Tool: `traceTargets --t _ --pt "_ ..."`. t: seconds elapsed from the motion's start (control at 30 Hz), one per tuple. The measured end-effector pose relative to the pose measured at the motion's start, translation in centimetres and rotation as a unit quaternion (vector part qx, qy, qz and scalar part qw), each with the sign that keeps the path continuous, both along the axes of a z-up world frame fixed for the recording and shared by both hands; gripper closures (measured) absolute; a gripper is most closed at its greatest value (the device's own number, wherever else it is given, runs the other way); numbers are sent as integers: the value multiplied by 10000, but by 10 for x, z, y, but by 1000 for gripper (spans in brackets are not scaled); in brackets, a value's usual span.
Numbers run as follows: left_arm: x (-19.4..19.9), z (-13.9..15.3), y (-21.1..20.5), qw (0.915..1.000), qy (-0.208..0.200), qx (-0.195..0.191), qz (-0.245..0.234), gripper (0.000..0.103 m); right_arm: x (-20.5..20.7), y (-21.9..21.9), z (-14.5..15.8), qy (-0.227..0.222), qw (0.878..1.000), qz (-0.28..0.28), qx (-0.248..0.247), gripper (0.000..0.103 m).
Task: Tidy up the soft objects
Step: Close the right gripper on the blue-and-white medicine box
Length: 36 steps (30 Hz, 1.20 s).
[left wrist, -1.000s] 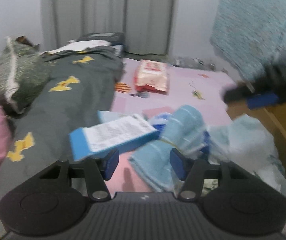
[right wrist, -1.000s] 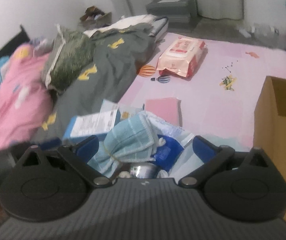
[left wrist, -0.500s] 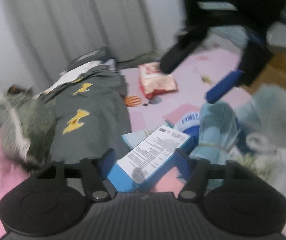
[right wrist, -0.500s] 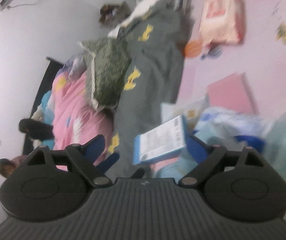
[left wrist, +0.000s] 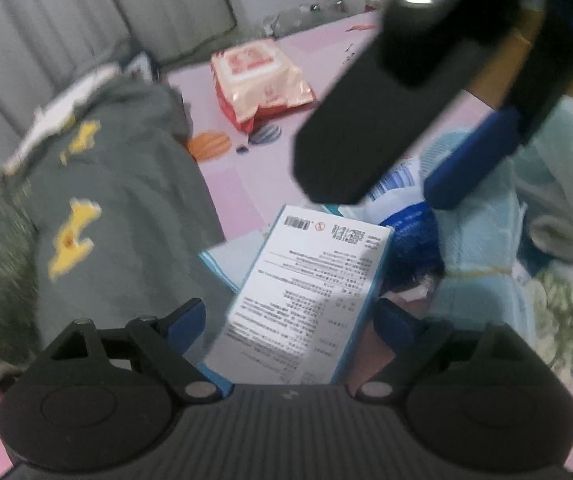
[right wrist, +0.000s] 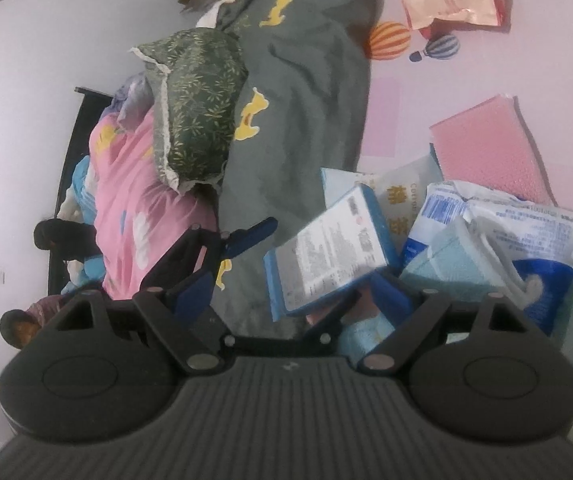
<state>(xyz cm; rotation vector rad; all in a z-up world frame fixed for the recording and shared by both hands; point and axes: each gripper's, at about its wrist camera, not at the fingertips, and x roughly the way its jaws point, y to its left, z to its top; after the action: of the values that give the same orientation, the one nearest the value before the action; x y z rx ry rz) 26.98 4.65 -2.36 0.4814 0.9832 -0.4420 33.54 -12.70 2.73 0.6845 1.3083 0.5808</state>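
A rolled light-blue terry towel [right wrist: 442, 268] lies on the pink bed among white-and-blue plastic soft packs [right wrist: 498, 220], partly under them.

Left gripper [left wrist: 292, 322] jaws just widening around blue-and-white box [left wrist: 306, 300], right gripper [left wrist: 390, 184] now looming overhead, both views tilted.

A blue-edged printed box [left wrist: 306, 300] lies between the left gripper's [left wrist: 290, 320] jaws, which have just been opening. The right gripper [left wrist: 406, 120] looms above, over a pale blue towel [left wrist: 482, 248].

grey quilt [right wrist: 306, 92] with yellow figures, pink towel [right wrist: 486, 148], green leaf-print pillow [right wrist: 198, 100]
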Motion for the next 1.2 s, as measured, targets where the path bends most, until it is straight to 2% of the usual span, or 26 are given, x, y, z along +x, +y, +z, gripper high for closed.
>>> traceTargets --t 0.07,0.17,0.27,0.33,0.5,0.6,0.67,0.83,0.97,1.03,1.1,1.2 --pt "7 -3 6 9994 206 -203 182 13 4 1 -4 40 10000 -21 3 16" --pt "6 -3 13 9982 190 -405 406 15 7 3 -8 66 10000 -35 -14 16" --pt "3 -1 21 9945 225 -592 835 18 11 7 -9 49 10000 -27 -53 16" --pt "4 4 26 9877 355 -884 1237 19 14 9 -10 36 10000 -25 -89 16" --pt "1 12 40 9623 578 -1727 2021 20 23 18 -14 -11 9995 -114 -297 16" --pt "-3 16 44 9524 484 -1963 2281 22 31 27 -17 -87 9987 -91 -500 21" --pt "-3 13 42 9490 561 -2055 2326 22 36 32 -21 -61 9983 -83 -577 24" --pt "-7 7 39 9516 664 -1967 2267 23 41 39 -38 99 9975 -37 -699 37" --pt "-6 3 42 9507 727 -2024 2235 22 42 40 -46 57 9973 -51 -731 48" --pt "-5 1 41 9516 731 -1974 2240 23 42 41 -49 19 9969 -46 -780 61" --pt "-6 0 38 9538 694 -1889 2231 29 42 43 -52 33 9971 -20 -764 74" --pt "-12 6 35 9566 544 -1846 2187 32 42 44 -53 46 9981 -35 -609 78"
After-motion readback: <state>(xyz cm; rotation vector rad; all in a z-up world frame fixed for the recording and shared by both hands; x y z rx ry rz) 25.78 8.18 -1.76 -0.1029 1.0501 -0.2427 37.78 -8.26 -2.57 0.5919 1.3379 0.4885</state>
